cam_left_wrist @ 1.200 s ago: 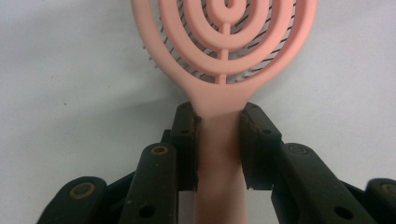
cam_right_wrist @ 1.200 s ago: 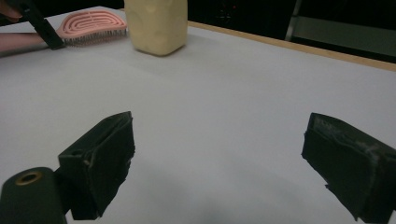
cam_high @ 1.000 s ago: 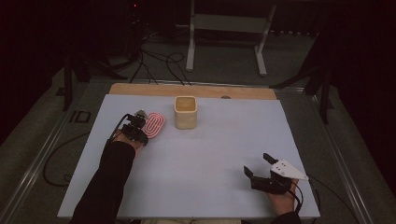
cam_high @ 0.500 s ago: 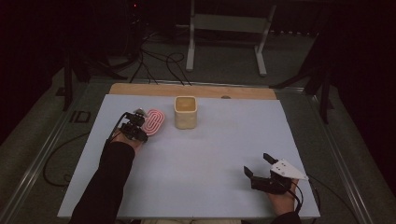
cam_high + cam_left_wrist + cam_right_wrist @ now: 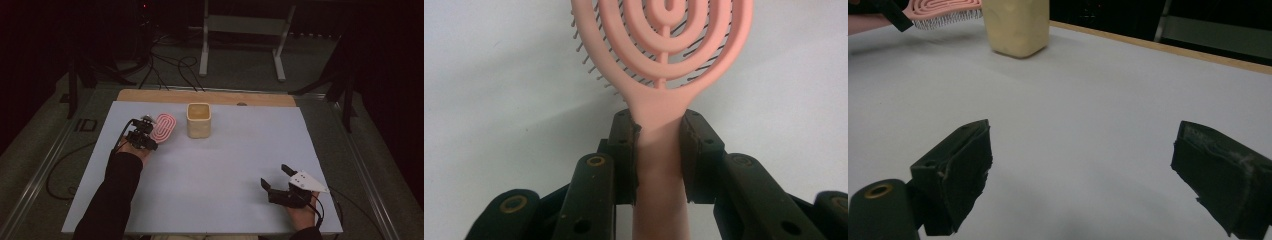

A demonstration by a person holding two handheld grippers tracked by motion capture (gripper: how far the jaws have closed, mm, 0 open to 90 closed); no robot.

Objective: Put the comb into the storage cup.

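Observation:
A pink hairbrush [image 5: 164,127] with a looped open head lies at the table's back left, bristles down [image 5: 664,45]. My left gripper [image 5: 145,136] is shut on its handle [image 5: 659,150], both jaws pressed against the sides. Just to the brush's right stands a cream square cup [image 5: 199,120], upright and open at the top; it also shows far off in the right gripper view [image 5: 1017,25]. My right gripper [image 5: 275,177] rests near the front right of the table, open wide with nothing between its jaws [image 5: 1083,175].
The white tabletop [image 5: 240,160] stretches between the two grippers. A wooden strip [image 5: 210,96] runs along the far edge. Beyond it are cables [image 5: 165,65] and a metal stand [image 5: 240,45] on the dark floor.

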